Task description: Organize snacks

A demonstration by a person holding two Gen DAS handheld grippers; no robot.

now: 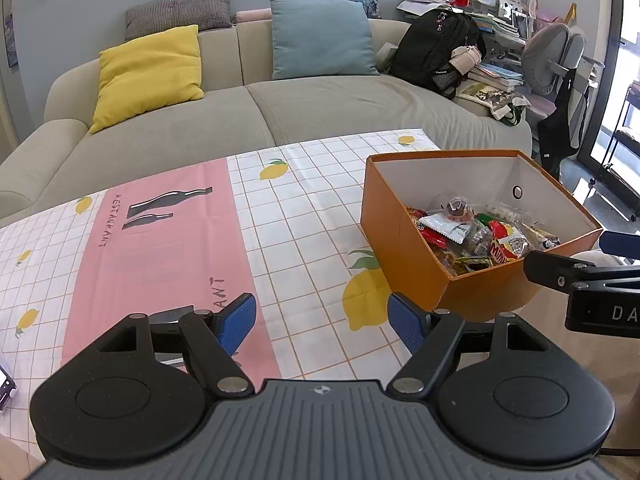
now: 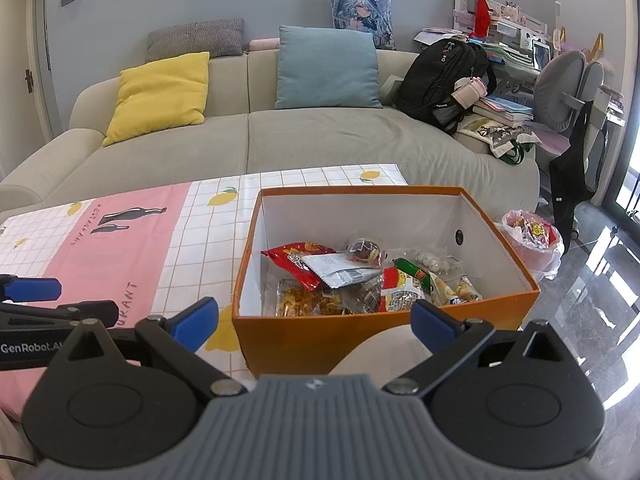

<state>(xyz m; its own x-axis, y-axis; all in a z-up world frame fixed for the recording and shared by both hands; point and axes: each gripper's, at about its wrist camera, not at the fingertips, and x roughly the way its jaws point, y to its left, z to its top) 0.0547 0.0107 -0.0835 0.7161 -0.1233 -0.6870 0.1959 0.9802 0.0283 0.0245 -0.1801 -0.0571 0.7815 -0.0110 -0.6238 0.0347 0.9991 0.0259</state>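
An orange cardboard box with white inner walls sits at the table's right end. Several packaged snacks lie heaped on its floor: red, white, green and clear wrappers. My left gripper hovers open over the tablecloth, left of the box's near corner, with nothing between its blue pads. My right gripper stands open in front of the box's near wall, empty. Each gripper shows at the edge of the other's view.
A pink and white checked tablecloth with lemon prints covers the table. A beige sofa with cushions and a black backpack stands behind. A pink-bagged waste bin sits on the floor right of the box.
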